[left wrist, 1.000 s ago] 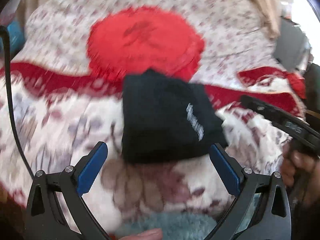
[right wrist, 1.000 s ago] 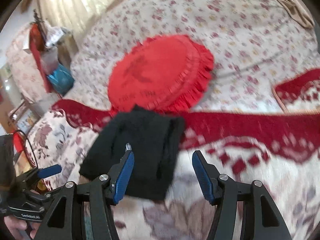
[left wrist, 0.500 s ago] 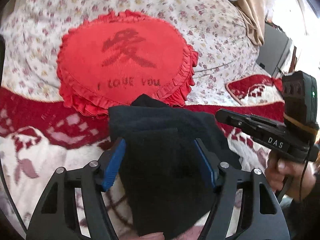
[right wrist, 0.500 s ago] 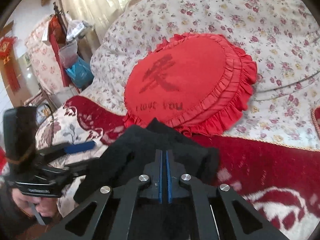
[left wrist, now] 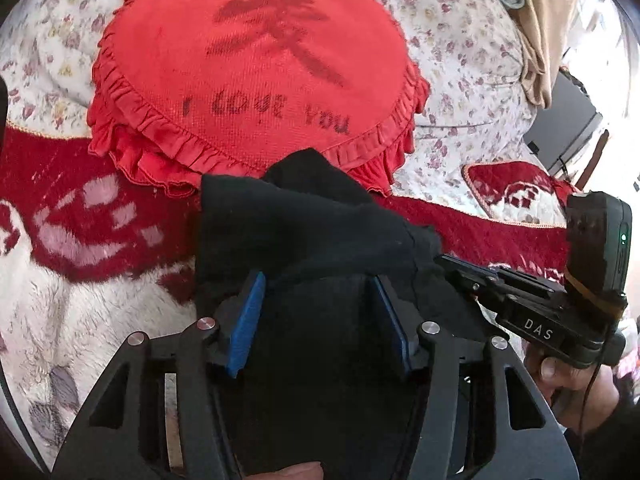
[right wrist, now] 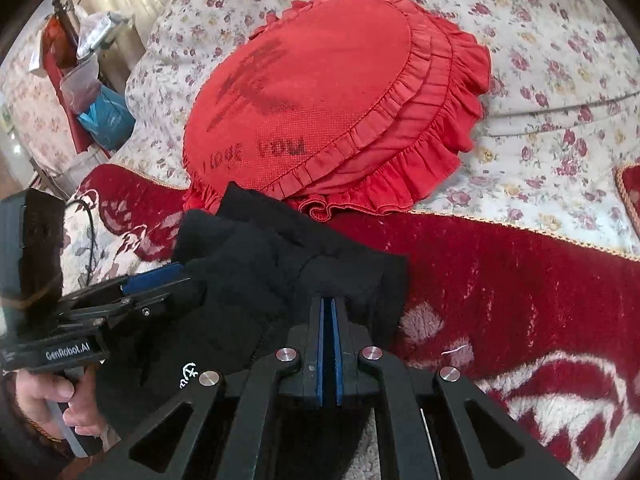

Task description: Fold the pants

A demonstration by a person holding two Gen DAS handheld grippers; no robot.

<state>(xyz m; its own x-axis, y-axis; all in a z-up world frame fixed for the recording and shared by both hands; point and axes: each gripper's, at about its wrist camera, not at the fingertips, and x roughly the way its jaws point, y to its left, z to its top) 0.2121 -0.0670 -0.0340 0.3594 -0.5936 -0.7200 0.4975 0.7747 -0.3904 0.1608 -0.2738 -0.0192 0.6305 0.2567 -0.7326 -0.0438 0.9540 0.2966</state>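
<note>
The black pants point(left wrist: 304, 240) are folded into a thick, compact bundle whose long axis runs straight ahead of both tools, from the jaws toward the red cushion point(left wrist: 256, 68), its far corner peaking just at the cushion's ruffled hem. The cloth is a matte, soft knit, dense black with little visible detail; layered folded edges step across its top, and a small white embroidered mark shows on the near part in the right wrist view. The left gripper point(left wrist: 318, 320) has just been closing, and its blue ribbed pads now sit on either side of a raised fold of the bundle, apparently pressing into it. The right gripper point(right wrist: 328, 344) is clamped fully together, blue pads almost meeting, with the right-hand edge of the bundle pinched between them; whether much cloth lies inside cannot be told. The bundle rests on a plush red-and-white blanket point(right wrist: 500, 280) with a fuzzy pile, directly below and ahead of both tools. Beyond it, the round cushion has a woven face with dark lettering and gathered satin frills, leaning on a floral quilt point(right wrist: 540, 60). A hand point(right wrist: 48, 404) holds the left tool's handle.
</note>
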